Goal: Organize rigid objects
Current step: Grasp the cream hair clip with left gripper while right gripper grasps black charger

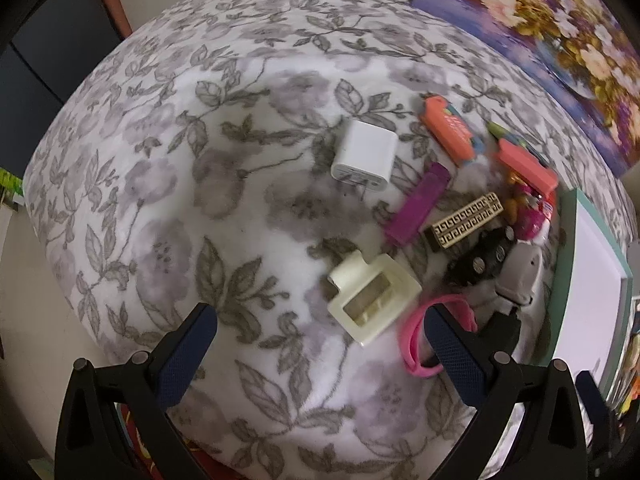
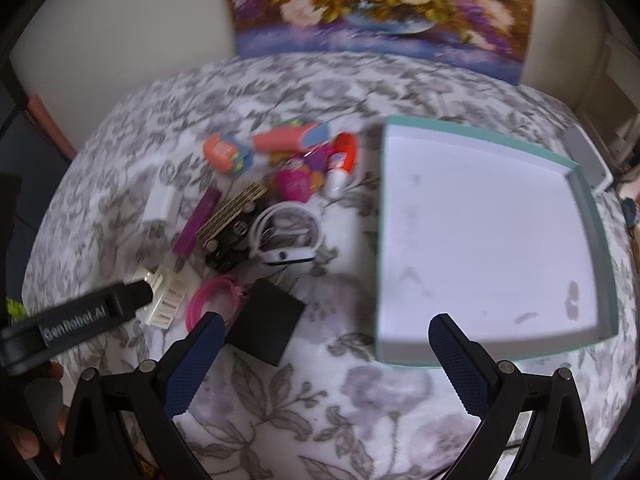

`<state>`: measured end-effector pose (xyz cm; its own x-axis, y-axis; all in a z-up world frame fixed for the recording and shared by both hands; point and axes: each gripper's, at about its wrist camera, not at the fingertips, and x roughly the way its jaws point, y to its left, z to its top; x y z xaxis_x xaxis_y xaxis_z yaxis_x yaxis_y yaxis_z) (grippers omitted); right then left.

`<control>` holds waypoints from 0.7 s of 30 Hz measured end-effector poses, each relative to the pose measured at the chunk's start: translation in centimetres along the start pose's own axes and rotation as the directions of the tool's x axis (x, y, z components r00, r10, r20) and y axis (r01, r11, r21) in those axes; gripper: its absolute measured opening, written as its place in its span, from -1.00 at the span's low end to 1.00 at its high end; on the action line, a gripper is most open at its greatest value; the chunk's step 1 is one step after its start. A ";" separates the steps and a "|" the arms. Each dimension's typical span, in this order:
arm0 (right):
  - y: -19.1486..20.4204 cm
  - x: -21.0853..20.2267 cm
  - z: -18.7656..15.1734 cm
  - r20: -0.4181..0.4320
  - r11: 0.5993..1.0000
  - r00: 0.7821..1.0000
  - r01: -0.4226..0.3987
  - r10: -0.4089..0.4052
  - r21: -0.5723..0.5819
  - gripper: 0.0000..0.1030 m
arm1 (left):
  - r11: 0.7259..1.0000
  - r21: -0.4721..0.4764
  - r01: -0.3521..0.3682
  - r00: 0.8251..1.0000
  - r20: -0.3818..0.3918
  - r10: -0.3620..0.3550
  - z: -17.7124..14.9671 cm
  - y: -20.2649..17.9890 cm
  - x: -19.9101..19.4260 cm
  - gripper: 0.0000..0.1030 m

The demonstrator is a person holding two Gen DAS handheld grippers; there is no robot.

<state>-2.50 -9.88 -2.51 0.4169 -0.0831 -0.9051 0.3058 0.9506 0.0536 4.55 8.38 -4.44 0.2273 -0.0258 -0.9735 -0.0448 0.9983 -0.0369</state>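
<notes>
Small objects lie on a floral-clothed table. In the left wrist view my left gripper (image 1: 320, 344) is open and empty just before a cream perfume bottle (image 1: 374, 294), with a pink wristband (image 1: 418, 338) by its right finger. Beyond lie a white charger (image 1: 364, 156), a purple lighter (image 1: 418, 202), a gold-patterned lighter (image 1: 466, 220) and orange erasers (image 1: 450, 130). In the right wrist view my right gripper (image 2: 324, 348) is open and empty, between a black square box (image 2: 266, 326) and the teal-rimmed white tray (image 2: 592, 200). The left gripper's arm (image 2: 76, 320) reaches over the bottle (image 2: 166, 294).
A floral painting (image 2: 380, 4) leans on the wall behind the table. A white watch (image 2: 286, 234), a glue bottle (image 2: 342, 160), a pink toy (image 2: 296, 182) and a black studded strap (image 2: 232, 240) sit in the pile. The table edge drops off at left.
</notes>
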 end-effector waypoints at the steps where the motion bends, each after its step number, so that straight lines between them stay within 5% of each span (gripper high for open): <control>1: 0.4 0.4 0.0 -0.009 1.000 1.000 0.002 -0.002 -0.005 1.00 | 1.000 -0.003 0.013 1.000 -0.005 -0.013 0.1 0.2 0.3 0.95; 12: 2.1 3.4 0.2 -0.091 1.000 0.996 -0.015 0.014 -0.010 0.94 | 0.998 0.048 0.044 0.995 -0.093 -0.040 0.9 -0.8 3.7 0.70; 14: 2.1 3.9 0.2 -0.099 1.000 0.995 -0.020 0.020 -0.003 0.85 | 0.997 0.056 0.054 0.993 -0.104 -0.048 1.0 -1.0 4.2 0.47; 21: 2.4 5.1 0.3 -0.133 0.999 0.990 -0.037 0.038 0.007 0.55 | 0.996 0.088 0.032 0.994 -0.106 -0.022 1.7 -2.3 5.4 0.25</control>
<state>0.68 -8.13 -6.89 0.3108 -0.0069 -0.9504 0.2958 0.9510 0.0898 7.53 6.01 -9.24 0.1240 -0.0533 -0.9908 0.0478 0.9977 -0.0477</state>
